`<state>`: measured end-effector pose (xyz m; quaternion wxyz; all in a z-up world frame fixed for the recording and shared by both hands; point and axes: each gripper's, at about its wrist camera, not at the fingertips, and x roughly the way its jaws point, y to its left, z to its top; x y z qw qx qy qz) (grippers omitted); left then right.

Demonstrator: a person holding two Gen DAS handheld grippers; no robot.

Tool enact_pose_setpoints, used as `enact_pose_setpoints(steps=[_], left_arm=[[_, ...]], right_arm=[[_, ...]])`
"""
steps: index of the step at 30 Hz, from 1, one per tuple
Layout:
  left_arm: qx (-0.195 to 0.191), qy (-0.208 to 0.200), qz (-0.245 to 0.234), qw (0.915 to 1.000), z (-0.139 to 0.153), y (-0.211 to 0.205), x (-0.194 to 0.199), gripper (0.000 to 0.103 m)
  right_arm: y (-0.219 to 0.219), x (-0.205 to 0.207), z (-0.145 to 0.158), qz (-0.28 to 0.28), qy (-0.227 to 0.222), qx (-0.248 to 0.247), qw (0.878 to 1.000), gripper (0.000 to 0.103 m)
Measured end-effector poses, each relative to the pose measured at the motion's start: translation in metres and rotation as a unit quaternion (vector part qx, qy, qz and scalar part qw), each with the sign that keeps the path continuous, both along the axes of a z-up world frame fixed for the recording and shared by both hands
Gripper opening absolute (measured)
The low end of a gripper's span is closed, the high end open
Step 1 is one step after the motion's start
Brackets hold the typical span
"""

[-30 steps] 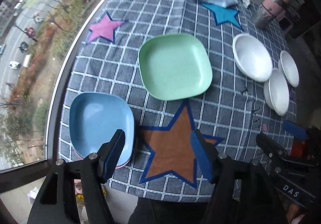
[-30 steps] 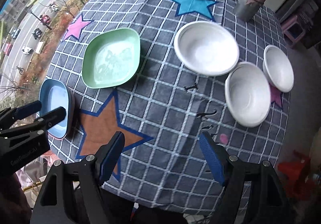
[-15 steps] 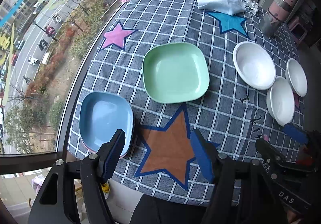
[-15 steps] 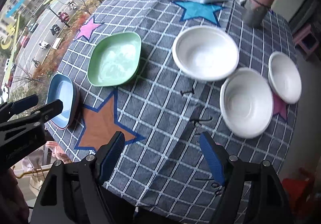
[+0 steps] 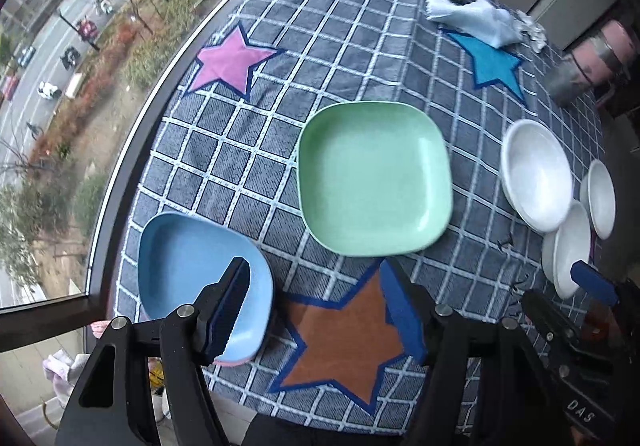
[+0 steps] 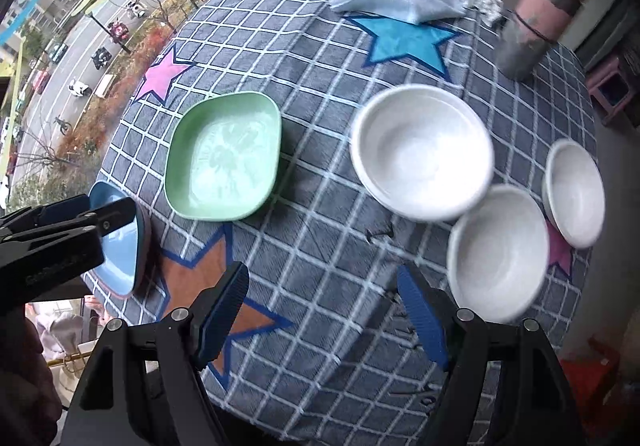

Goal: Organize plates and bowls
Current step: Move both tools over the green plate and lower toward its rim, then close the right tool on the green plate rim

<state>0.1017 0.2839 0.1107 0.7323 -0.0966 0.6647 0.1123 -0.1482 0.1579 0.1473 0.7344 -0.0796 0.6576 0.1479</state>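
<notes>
- Two claws, left claw and right claw, stand wide apart and empty, as a second ago.
- Both views have shifted across the checked worktop; I read this as approach.
- Square green plate lies mid-worktop; square blue plate at the near-left edge.
- Three round white bowls sit right, untouched; no sorting done yet.

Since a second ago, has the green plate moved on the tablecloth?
No. The green plate sits with its near corner just above the top point of the brown star, same as before; only the cameras shifted.
</notes>
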Motion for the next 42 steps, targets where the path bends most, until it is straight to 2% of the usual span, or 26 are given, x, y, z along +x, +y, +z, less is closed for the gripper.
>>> enact_pose_setpoints(steps=[4, 8, 13, 15, 28, 32, 36, 39, 42], left_arm=[[-0.004, 0.010, -0.009, 0.9999, -0.018, 0.010, 0.015, 0.071], [-0.027, 0.015, -0.010, 0.9995, -0.036, 0.023, 0.029, 0.071], [-0.038, 0.021, -0.017, 0.9989, -0.051, 0.032, 0.039, 0.071], [-0.044, 0.025, -0.020, 0.9985, -0.057, 0.034, 0.042, 0.071], [-0.070, 0.034, -0.012, 0.9969, -0.073, 0.055, 0.052, 0.071], [-0.075, 0.034, -0.012, 0.9965, -0.078, 0.061, 0.052, 0.067], [-0.072, 0.033, -0.011, 0.9968, -0.082, 0.060, 0.053, 0.062], [-0.080, 0.039, -0.007, 0.9960, -0.087, 0.061, 0.054, 0.049], [-0.078, 0.046, -0.006, 0.9959, -0.092, 0.060, 0.052, 0.049]], right_arm=[[0.026, 0.013, -0.014, 0.010, 0.010, -0.016, 1.000, 0.078], [0.050, 0.028, -0.027, 0.021, 0.024, -0.020, 0.999, 0.078], [0.073, 0.047, -0.041, 0.027, 0.032, -0.036, 0.998, 0.078], [0.078, 0.054, -0.047, 0.020, 0.033, -0.050, 0.998, 0.078], [0.082, 0.073, -0.066, -0.006, 0.060, -0.062, 0.996, 0.078], [0.082, 0.079, -0.071, -0.011, 0.059, -0.060, 0.996, 0.078], [0.081, 0.088, -0.081, -0.012, 0.072, -0.058, 0.996, 0.062], [0.083, 0.091, -0.088, -0.014, 0.081, -0.056, 0.995, 0.062], [0.089, 0.093, -0.093, -0.006, 0.081, -0.052, 0.995, 0.062]])
